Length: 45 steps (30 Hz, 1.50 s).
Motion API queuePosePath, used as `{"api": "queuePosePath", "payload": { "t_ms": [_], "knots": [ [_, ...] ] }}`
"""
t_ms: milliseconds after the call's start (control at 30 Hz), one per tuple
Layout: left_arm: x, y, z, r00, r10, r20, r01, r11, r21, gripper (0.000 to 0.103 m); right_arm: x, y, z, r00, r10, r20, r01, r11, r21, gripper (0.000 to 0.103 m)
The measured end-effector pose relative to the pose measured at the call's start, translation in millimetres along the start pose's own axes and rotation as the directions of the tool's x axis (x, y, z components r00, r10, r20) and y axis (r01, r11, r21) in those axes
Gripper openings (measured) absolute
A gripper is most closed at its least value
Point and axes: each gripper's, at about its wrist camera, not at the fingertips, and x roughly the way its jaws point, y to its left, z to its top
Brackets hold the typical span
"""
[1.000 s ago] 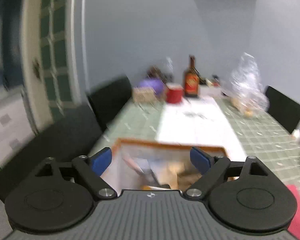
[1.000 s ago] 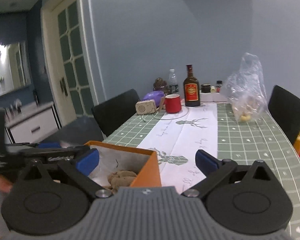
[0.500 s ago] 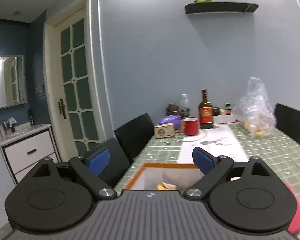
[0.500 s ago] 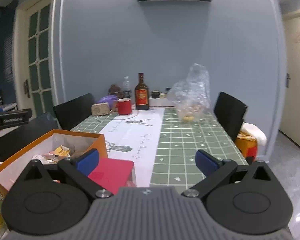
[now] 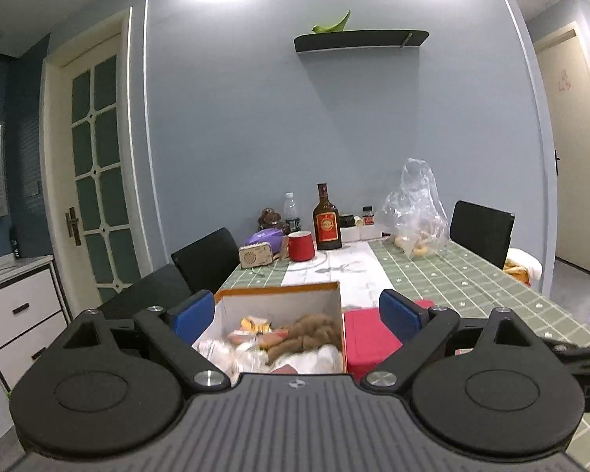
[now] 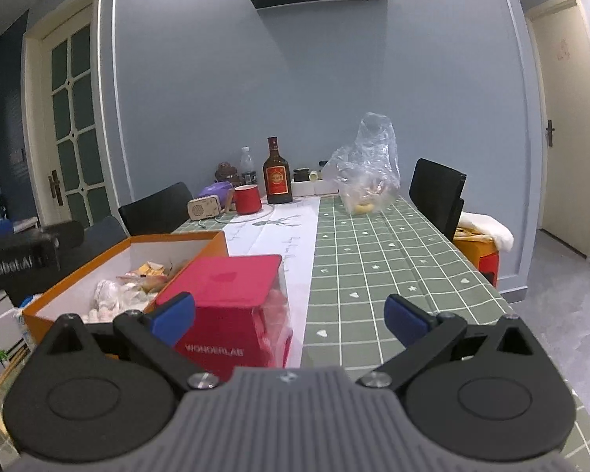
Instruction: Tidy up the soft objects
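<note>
Soft toy (image 5: pixel 308 332), brown and plush, lies inside the orange box (image 5: pixel 279 290) at the near end of the table (image 6: pixel 393 259), among wrappers and white packets. Left gripper (image 5: pixel 297 312) hovers above the box, fingers spread wide, holding nothing. Right gripper (image 6: pixel 291 314) hovers over the near table edge, fingers likewise spread and empty. Red carton (image 6: pixel 232 291) stands just beside the box on its right side. Farther back stand a red mug (image 6: pixel 247 199), a brown bottle (image 6: pixel 277 177) and a clear plastic bag (image 6: pixel 367 169).
</note>
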Motion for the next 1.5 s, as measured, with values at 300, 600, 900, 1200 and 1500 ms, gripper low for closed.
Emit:
{"api": "queuePosePath", "payload": {
  "t_ms": [300, 600, 900, 1200, 1500],
  "knots": [
    [-13, 1, -17, 1.0, -0.003, -0.024, 0.002, 0.999, -0.046, 0.103, -8, 10, -11, 0.999, 0.033, 0.012, -0.033, 0.999, -0.007, 0.1],
    [-17, -2, -28, 0.996, -0.016, -0.089, 0.012, 0.999, -0.049, 0.103, -13, 9, -13, 0.999, 0.048, 0.012, -0.048, 0.999, 0.016, 0.1],
    [-27, -7, -32, 0.995, -0.054, -0.078, 0.049, 0.997, -0.067, 0.103, -17, 0, -15, 1.0, 0.014, 0.026, -0.015, 1.0, 0.014, 0.1],
    [-31, -8, -36, 0.994, -0.079, -0.073, 0.071, 0.992, -0.109, 0.103, -13, -8, -25, 1.0, 0.009, -0.017, -0.01, 1.0, -0.016, 0.1],
    [-35, -23, -40, 0.992, -0.114, -0.056, 0.11, 0.991, -0.082, 0.103, -10, -5, -34, 0.999, 0.034, -0.029, -0.036, 0.998, -0.043, 0.1]
  ]
}}
